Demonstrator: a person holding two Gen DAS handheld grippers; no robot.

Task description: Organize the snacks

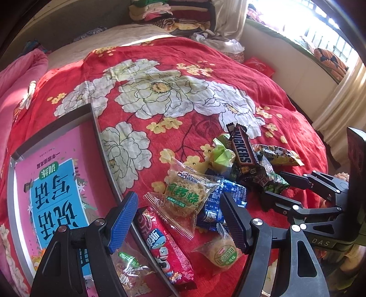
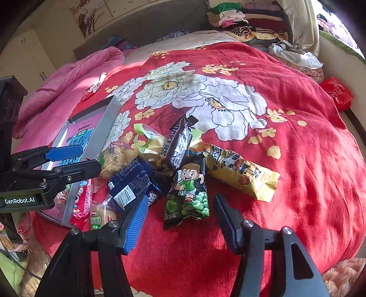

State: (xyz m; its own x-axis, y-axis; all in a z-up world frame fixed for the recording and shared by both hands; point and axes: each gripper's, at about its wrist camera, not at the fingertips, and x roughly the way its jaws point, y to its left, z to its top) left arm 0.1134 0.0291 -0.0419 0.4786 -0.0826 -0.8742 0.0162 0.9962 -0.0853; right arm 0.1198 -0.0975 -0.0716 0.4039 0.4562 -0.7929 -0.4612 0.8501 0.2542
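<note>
A heap of snacks lies on the red flowered bedspread [image 1: 205, 59]: a Snickers bar [image 1: 243, 148], a yellow packet [image 2: 240, 171], a blue packet [image 2: 135, 182] and a clear floss-cake packet [image 1: 185, 196]. My left gripper [image 1: 178, 205] hangs open over the floss-cake packet and a long red packet [image 1: 164, 251] that lies across the rim of the tray [image 1: 100, 141]. My right gripper [image 2: 180, 203] is open, and the lower end of a black-and-green pea packet [image 2: 187, 194] lies between its fingers, with a gap showing at each pad.
The metal-rimmed tray holds a pink and blue book [image 1: 52, 182] and a clear snack packet [image 1: 128, 265]. A round pastry [image 1: 222, 251] lies near the front. A pink quilt [image 2: 68, 75] lies at the left, folded clothes [image 2: 247, 20] at the back, a red bag [image 2: 336, 91] at the right.
</note>
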